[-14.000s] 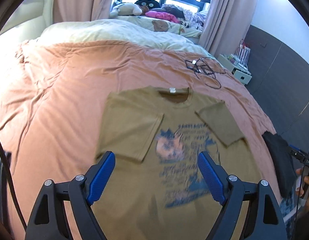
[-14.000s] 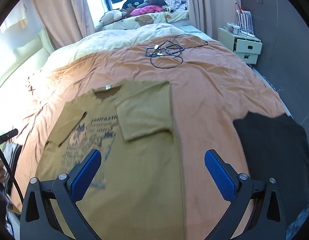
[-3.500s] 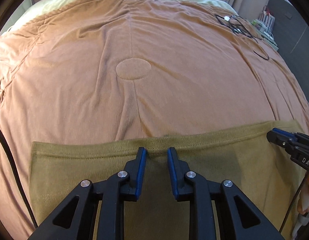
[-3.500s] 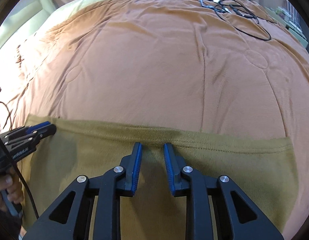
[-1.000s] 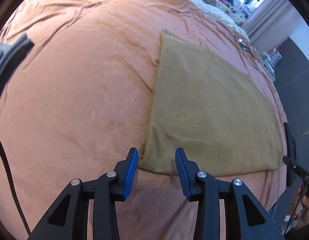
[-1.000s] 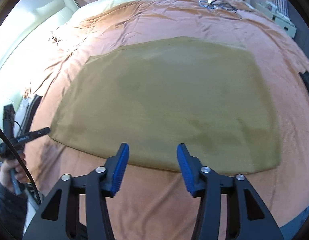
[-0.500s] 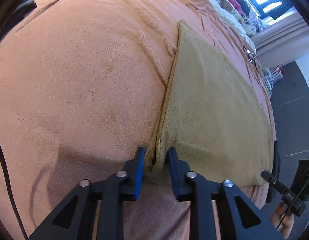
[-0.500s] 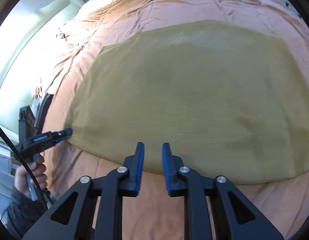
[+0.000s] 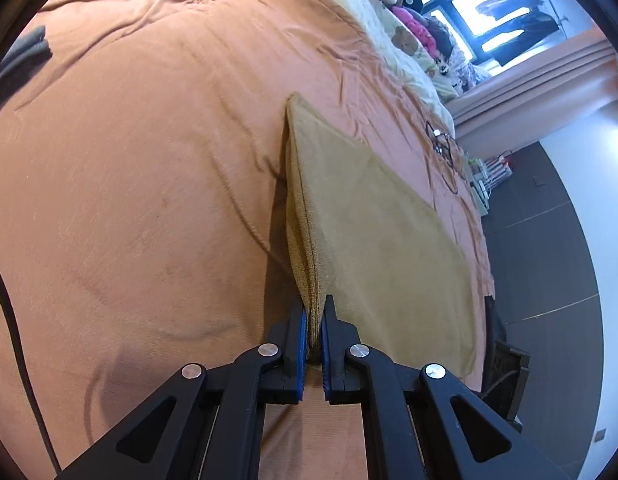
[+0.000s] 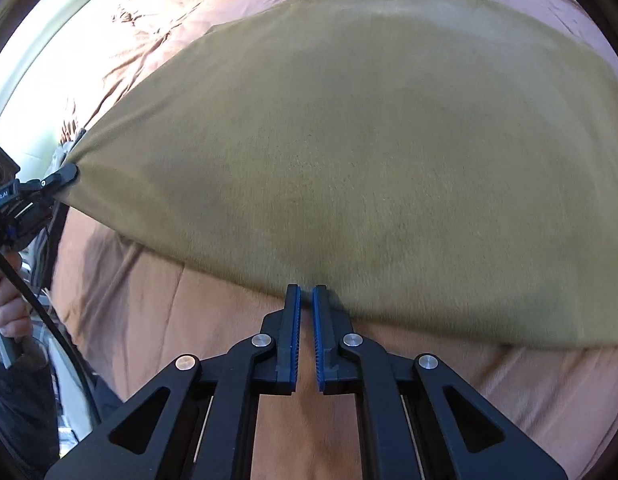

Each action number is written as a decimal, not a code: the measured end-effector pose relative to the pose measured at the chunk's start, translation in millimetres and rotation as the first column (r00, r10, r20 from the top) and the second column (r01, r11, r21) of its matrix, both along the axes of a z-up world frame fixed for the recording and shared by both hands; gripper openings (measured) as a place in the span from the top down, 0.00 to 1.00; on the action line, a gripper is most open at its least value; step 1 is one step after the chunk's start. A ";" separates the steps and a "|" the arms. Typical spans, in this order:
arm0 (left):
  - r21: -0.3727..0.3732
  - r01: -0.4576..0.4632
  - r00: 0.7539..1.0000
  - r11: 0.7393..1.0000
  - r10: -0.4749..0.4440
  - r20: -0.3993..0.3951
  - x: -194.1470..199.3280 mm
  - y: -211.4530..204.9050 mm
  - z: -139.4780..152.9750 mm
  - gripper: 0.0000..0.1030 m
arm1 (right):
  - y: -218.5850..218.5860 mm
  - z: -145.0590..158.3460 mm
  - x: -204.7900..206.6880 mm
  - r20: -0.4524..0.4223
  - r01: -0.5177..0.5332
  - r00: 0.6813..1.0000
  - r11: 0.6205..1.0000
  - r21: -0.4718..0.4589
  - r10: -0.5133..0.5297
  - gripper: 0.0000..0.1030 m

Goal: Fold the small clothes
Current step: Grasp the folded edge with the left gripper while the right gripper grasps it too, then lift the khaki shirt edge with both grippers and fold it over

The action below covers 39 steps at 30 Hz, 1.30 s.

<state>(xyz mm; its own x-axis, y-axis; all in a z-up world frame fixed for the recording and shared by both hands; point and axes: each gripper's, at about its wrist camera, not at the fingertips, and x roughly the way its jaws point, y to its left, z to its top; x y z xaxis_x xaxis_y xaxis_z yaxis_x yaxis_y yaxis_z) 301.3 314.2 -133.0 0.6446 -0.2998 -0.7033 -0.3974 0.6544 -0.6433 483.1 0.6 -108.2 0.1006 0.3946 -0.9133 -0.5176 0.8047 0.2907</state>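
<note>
While the folded olive shirt (image 10: 369, 128) lies across the middle of the bed (image 9: 129, 200), well in from its far edge, both hand-held grippers have just been closing on its near hem. The left hand-held gripper (image 9: 315, 320) is clamped on the near left corner, with a thick bunch of layers squeezed between its blue pads (image 9: 301, 344) and that corner pulled up off the cover. The right hand-held gripper (image 10: 305, 300) has its jaws drawn almost together at the hem further along. A little cloth seems to sit between the tips, but the edge is blurred there, so how many layers it holds cannot be told.

The main risk is an uneven grip. If the right pinch has caught only the top layer, the lower layers would probably stay on the bed when the hem is carried over, and the earlier fold would open. Its hold is right at the edge, so a quick pull could also slip the cloth out.

The two grips are well apart, and the hem between them could sag or twist if one hand rises faster than the other, giving a skewed crease. The soft, rumpled cover could drag on the underside and wrinkle the shirt.

A black cable (image 10: 49, 320) hangs near the left hand (image 10: 9, 312) at the bed's near left corner and might snag during a sweep. The loose cables (image 9: 441, 144) toward the far edge look out of the way.
</note>
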 end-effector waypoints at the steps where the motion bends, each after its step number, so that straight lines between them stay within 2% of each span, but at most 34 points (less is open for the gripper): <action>1: -0.004 -0.005 1.000 1.000 0.005 -0.002 1.0 -0.1 1.2 0.94 | -1.9 3.4 2.8 0.005 0.009 1.000 1.000 0.001 -0.009 0.98; 4: -0.026 -0.024 1.000 0.999 0.024 -0.005 1.0 1.7 1.3 0.94 | -2.8 16.4 15.3 0.083 0.022 0.996 1.000 -0.015 -0.020 0.98; 8: -0.046 -0.041 0.999 0.998 0.040 -0.007 2.4 2.8 1.3 0.94 | 3.0 11.1 35.7 0.049 0.030 0.998 1.000 0.009 -0.031 0.98; 13: -0.078 -0.078 0.997 0.994 0.077 -0.006 -0.8 6.0 -4.1 0.94 | 20.2 4.5 64.3 0.065 0.031 0.997 0.999 0.016 -0.032 0.98; 19: -0.127 -0.137 0.990 0.982 0.134 -0.038 -8.1 11.8 -23.4 0.94 | 40.1 8.2 109.7 0.115 0.057 0.992 0.998 -0.020 -0.054 0.98; 24: -0.130 -0.184 0.981 0.974 0.175 -0.082 -10.4 14.7 -39.4 0.94 | 61.9 0.4 141.6 0.129 0.077 0.989 0.996 -0.036 -0.072 0.98; 34: -0.030 -0.219 0.963 0.975 0.211 -0.169 -1.3 9.8 -49.2 0.94 | 89.7 -4.7 202.2 0.216 0.133 0.970 0.986 -0.096 -0.110 0.98; 39: -0.011 -0.212 0.961 0.977 0.206 -0.184 -1.7 8.8 -52.4 0.94 | 104.4 -13.4 228.7 0.227 0.143 0.967 0.986 -0.089 -0.120 0.98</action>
<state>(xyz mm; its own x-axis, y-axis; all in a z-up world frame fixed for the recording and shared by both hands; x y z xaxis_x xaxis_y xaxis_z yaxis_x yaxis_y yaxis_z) 299.5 323.0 -185.4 0.5583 -0.1953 -0.8063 -0.6346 0.5256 -0.5667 711.8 105.1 -121.7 0.3482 0.2686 -0.8981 -0.4472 0.8896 0.0927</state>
